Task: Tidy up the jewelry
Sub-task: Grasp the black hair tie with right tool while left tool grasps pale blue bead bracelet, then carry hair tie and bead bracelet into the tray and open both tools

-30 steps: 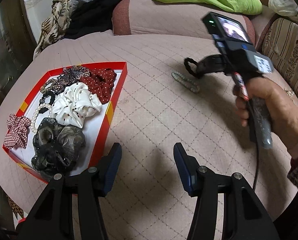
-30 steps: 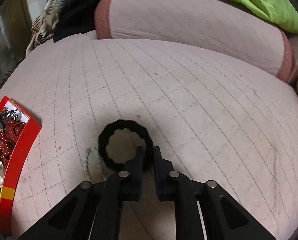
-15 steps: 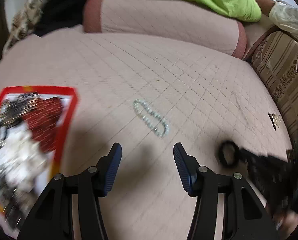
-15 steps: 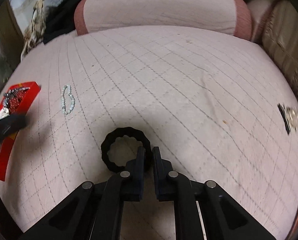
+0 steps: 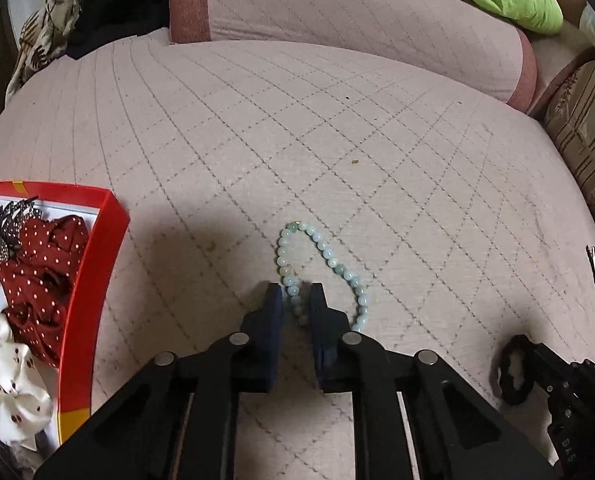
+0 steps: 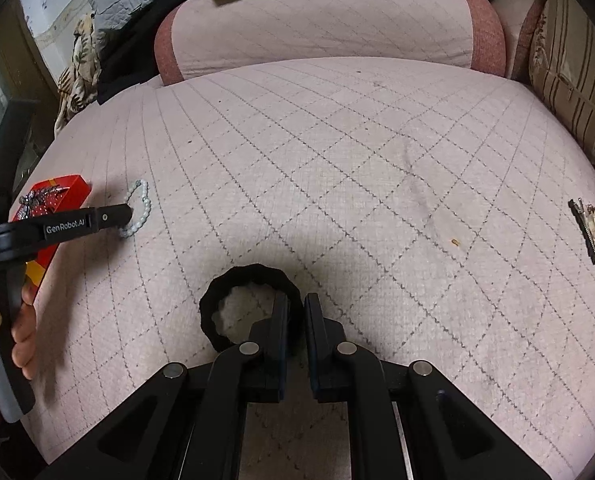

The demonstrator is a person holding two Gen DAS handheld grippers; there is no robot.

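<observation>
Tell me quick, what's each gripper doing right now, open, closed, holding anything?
Left gripper: closed on the pale green bead bracelet.
Right gripper: closed on the black scrunchie.

- The red tray (image 5: 97,280) runs off the left edge in the left wrist view; its far side is out of sight.
- The white scrunchie (image 5: 5,384) is cut by that same edge.
- The bead bracelet (image 5: 321,256) disappears at its near end behind the left tool (image 5: 295,300).
- The hair clip (image 6: 587,232) near the right edge is too small to make out.
- The black hair tie (image 6: 249,276) is partly covered by the right tool (image 6: 295,312).
</observation>
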